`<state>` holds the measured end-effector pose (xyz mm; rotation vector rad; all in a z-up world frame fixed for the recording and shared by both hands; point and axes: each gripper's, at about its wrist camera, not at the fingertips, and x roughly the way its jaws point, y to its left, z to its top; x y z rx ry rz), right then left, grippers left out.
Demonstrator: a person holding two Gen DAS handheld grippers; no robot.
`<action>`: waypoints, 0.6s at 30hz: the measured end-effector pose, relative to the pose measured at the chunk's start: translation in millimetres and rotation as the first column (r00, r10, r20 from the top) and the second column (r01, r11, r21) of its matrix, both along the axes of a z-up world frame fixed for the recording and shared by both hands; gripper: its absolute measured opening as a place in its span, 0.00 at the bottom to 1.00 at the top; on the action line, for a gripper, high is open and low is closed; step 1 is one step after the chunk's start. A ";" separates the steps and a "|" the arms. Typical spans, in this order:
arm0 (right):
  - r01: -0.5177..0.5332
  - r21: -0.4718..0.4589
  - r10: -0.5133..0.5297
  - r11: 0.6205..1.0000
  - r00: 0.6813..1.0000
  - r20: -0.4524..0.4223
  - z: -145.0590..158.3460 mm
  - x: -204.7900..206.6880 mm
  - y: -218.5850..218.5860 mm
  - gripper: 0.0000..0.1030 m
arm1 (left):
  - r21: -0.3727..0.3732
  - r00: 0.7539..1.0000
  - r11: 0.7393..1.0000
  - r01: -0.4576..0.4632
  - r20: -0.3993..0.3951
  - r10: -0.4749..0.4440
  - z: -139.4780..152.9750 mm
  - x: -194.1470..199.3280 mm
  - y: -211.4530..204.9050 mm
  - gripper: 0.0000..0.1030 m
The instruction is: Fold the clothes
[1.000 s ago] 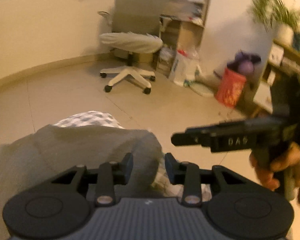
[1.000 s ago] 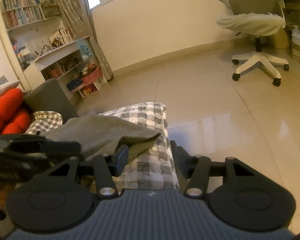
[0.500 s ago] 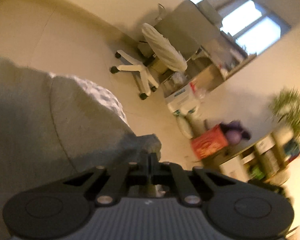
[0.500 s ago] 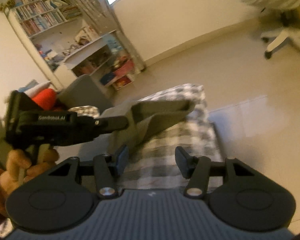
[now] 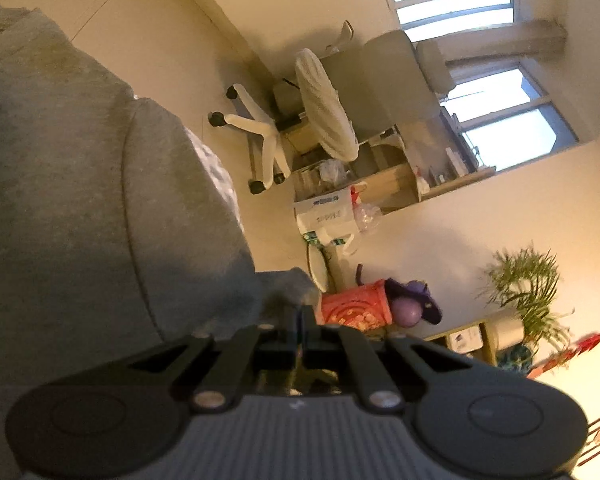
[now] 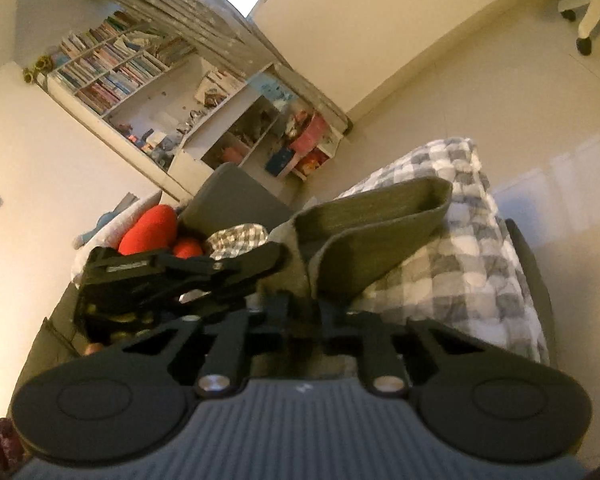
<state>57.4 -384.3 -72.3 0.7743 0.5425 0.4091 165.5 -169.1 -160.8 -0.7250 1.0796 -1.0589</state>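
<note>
Bare floor [image 6: 480,92] flanks checked cushion [image 6: 460,280]; left gripper [image 5: 300,320] clenched on grey garment [image 5: 80,200] edge, right gripper [image 6: 304,304] closing on its fold.

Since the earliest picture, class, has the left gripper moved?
Yes. The left gripper has rolled: the office chair now looks tipped sideways, and its jaws have shut on the grey garment.

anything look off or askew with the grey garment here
Nothing damaged or spilled. The grey garment lies rumpled on the checked blanket, one edge curled up rather than flat, where the left hand-held gripper and right hand-held gripper pinch it.
</note>
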 end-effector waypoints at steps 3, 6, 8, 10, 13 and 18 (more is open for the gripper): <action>0.003 -0.039 -0.005 0.999 0.999 -0.046 15.1 -11.3 -4.2 0.10 | 0.020 0.999 1.000 0.012 0.043 -0.012 5.4 -2.4 -1.3 0.03; 0.014 -0.111 -0.027 0.994 0.993 -0.118 28.7 -24.0 -11.6 0.07 | 0.050 0.994 0.998 0.022 0.106 -0.027 12.2 -4.7 -5.3 0.10; 0.022 -0.185 -0.058 0.983 0.980 -0.192 31.2 -31.5 -14.3 0.01 | 0.088 0.989 0.996 0.025 0.144 -0.038 12.9 -5.4 -8.7 0.14; 0.027 -0.242 -0.088 0.970 0.966 -0.242 29.2 -37.9 -17.5 0.01 | 0.125 0.983 0.992 0.026 0.178 -0.049 12.8 -7.4 -10.7 0.18; 0.067 -0.239 -0.123 0.969 0.966 -0.229 30.3 -53.2 -24.1 0.09 | 0.188 0.973 0.982 0.027 0.219 -0.068 7.5 -13.2 -12.7 0.26; 0.112 -0.236 -0.157 0.965 0.971 -0.181 43.3 -60.7 -20.0 0.14 | 0.199 0.964 0.979 0.042 0.250 -0.092 9.2 -25.4 -9.1 0.27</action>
